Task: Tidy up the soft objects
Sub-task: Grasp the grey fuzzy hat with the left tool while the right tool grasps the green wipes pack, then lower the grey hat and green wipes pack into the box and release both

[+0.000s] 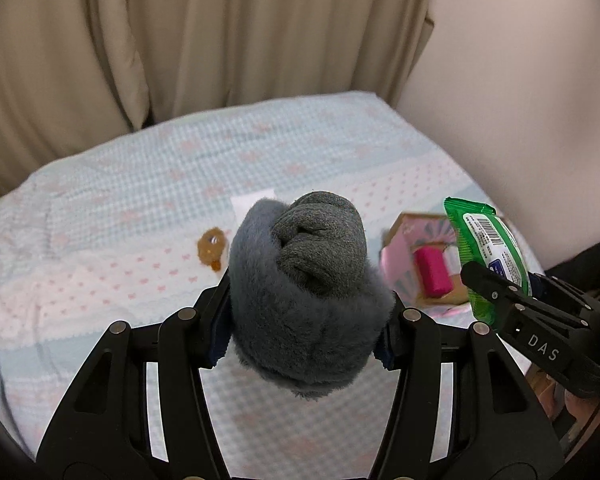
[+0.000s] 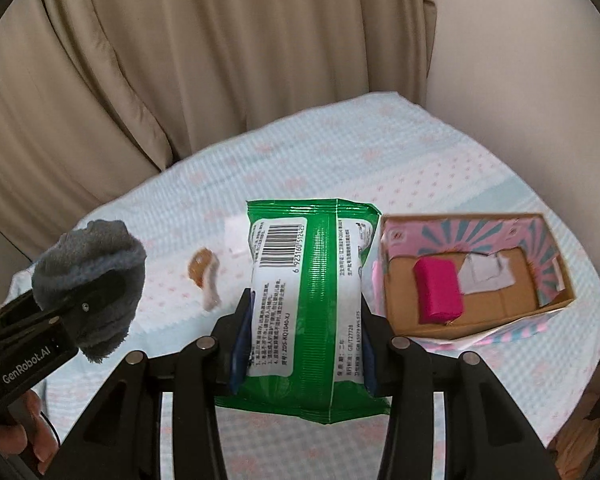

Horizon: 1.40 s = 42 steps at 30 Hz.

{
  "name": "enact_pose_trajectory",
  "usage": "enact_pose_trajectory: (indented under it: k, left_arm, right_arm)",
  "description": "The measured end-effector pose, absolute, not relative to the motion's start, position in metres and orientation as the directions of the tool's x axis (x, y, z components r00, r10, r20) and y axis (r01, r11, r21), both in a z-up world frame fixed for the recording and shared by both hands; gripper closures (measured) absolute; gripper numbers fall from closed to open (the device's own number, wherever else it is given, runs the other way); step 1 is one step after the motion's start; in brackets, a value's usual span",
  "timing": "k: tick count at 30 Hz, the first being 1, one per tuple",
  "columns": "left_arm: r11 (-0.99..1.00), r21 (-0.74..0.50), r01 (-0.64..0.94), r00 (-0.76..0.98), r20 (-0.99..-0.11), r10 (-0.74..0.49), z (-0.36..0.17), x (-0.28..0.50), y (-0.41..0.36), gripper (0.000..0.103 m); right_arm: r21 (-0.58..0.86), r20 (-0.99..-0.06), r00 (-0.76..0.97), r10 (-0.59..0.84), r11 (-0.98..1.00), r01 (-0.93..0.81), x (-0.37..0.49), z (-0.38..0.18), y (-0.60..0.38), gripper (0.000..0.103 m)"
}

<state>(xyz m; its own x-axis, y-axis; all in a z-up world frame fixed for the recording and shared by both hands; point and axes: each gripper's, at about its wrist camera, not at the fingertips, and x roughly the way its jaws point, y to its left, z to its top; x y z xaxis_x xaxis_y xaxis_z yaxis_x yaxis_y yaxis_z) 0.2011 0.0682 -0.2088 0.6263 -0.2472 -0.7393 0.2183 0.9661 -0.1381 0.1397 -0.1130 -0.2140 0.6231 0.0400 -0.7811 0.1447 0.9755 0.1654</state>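
Bed (image 1: 120, 184) with blue-and-pink cover fills room, tan curtain (image 1: 220, 40) behind. Left claw (image 1: 310, 300) pinching grey fuzzy sock bundle (image 1: 308, 280), held up above bed. Small brown toy (image 1: 211, 249) lies on cover, white paper (image 2: 236, 236) near it. Right claw (image 2: 302, 328) pinching green wipes pack (image 2: 320, 300) by both sides, barcode facing up, also above bed. Cardboard box (image 2: 556, 280) sits on bed at right, open top. Pink pouch (image 2: 438, 292) lies inside box, white scrap (image 2: 486, 276) beside it.
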Motion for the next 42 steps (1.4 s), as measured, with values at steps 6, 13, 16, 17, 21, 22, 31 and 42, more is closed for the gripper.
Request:
enact_pose_trajectory:
  k: [6,13,16,17,21,22,31,42]
  left_arm:
    - [0.965,-0.138,0.225,0.647,-0.719,-0.254,-0.163,0.182,0.024,0.051]
    - [0.961,-0.149,0.232,0.651,-0.71,-0.267,-0.145,0.174,-0.066,0.051]
    - [0.958,-0.162,0.238,0.632,-0.722,-0.28,-0.152,0.176,-0.112,0.051]
    - [0.957,-0.165,0.24,0.625,-0.728,-0.283,-0.156,0.178,-0.127,0.051]
    - [0.954,-0.171,0.245,0.586,-0.758,-0.287,-0.18,0.191,-0.185,0.051]
    - [0.954,-0.174,0.245,0.577,-0.765,-0.288,-0.186,0.194,-0.195,0.051]
    - [0.959,-0.17,0.225,0.469,-0.844,-0.259,-0.26,0.233,-0.271,0.051]
    - [0.964,-0.125,0.234,0.31,-0.931,-0.195,-0.339,0.281,-0.324,0.051]
  right_arm:
    - [0.187,-0.757,0.652,0.043,0.97,0.153,0.122,-0.167,-0.156,0.062]
    - [0.174,-0.761,0.648,0.033,0.972,0.155,0.102,-0.141,-0.237,0.062]
    - [0.162,-0.772,0.635,0.029,0.975,0.153,0.101,-0.14,-0.279,0.062]
    - [0.156,-0.775,0.632,0.025,0.976,0.152,0.101,-0.139,-0.293,0.062]
    - [0.15,-0.793,0.609,0.024,0.976,0.156,0.109,-0.147,-0.343,0.062]
    - [0.147,-0.801,0.598,0.025,0.977,0.155,0.113,-0.152,-0.357,0.062]
    - [0.158,-0.881,0.465,0.084,0.98,0.121,0.153,-0.214,-0.421,0.062]
    - [0.251,-0.942,0.263,0.208,0.957,0.145,0.201,-0.314,-0.454,0.062]
